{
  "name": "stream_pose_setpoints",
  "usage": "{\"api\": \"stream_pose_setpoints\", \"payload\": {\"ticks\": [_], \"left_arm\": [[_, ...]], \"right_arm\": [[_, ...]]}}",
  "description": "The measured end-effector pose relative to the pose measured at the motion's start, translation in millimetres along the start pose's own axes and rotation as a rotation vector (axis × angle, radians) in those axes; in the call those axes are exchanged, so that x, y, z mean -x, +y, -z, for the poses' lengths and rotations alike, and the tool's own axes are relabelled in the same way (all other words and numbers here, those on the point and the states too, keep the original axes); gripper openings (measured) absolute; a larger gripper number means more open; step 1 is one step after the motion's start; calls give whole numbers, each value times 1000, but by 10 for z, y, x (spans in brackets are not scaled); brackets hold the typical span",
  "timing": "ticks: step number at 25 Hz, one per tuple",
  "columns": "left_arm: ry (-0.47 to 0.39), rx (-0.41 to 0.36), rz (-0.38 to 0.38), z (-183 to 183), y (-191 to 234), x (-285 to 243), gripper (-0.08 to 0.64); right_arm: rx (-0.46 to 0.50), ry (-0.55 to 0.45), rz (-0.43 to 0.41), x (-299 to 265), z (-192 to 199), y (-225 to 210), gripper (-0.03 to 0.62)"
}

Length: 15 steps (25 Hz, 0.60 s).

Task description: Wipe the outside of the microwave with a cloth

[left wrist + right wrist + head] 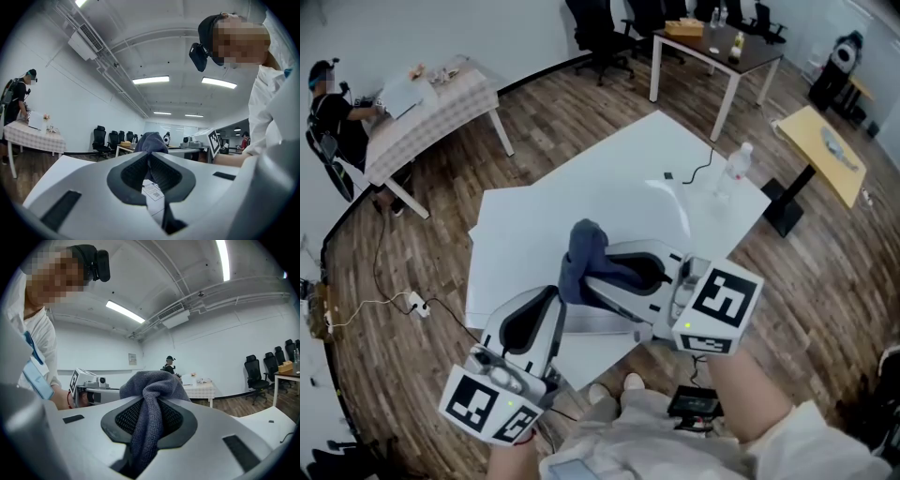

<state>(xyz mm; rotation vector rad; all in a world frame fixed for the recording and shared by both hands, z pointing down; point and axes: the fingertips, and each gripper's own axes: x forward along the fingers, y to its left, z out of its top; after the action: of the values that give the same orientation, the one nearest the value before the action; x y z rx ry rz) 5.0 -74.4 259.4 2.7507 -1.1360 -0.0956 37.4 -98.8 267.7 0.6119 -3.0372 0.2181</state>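
A blue-grey cloth [586, 255] hangs bunched between my two grippers above the near edge of a white table [609, 187]. My right gripper [584, 279] reaches in from the right and is shut on the cloth [152, 385], which bulges over its jaws and drapes down between them. The left gripper [555, 296] comes up from the lower left. Its jaws stand closed with a thin edge of the cloth [151, 141] and a white label pinched between them. Both grippers point level, tips almost meeting. No microwave shows in any view.
A clear plastic bottle [733, 171] and a black cable [698, 173] lie at the table's far right. A checked table [431, 98] with a seated person stands far left, a dark desk [722, 47] with office chairs behind, a yellow table [825, 150] right.
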Motion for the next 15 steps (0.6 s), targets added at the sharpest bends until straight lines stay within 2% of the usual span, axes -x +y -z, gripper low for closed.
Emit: {"api": "stream_pose_setpoints", "payload": {"ticks": [5, 15], "left_arm": [[-8, 11, -8, -49, 254, 113, 9], [-8, 47, 90, -195, 914, 438, 22]], "right_arm": [[13, 15, -11, -273, -18, -2, 87], [8, 44, 76, -1036, -29, 36, 87]]}}
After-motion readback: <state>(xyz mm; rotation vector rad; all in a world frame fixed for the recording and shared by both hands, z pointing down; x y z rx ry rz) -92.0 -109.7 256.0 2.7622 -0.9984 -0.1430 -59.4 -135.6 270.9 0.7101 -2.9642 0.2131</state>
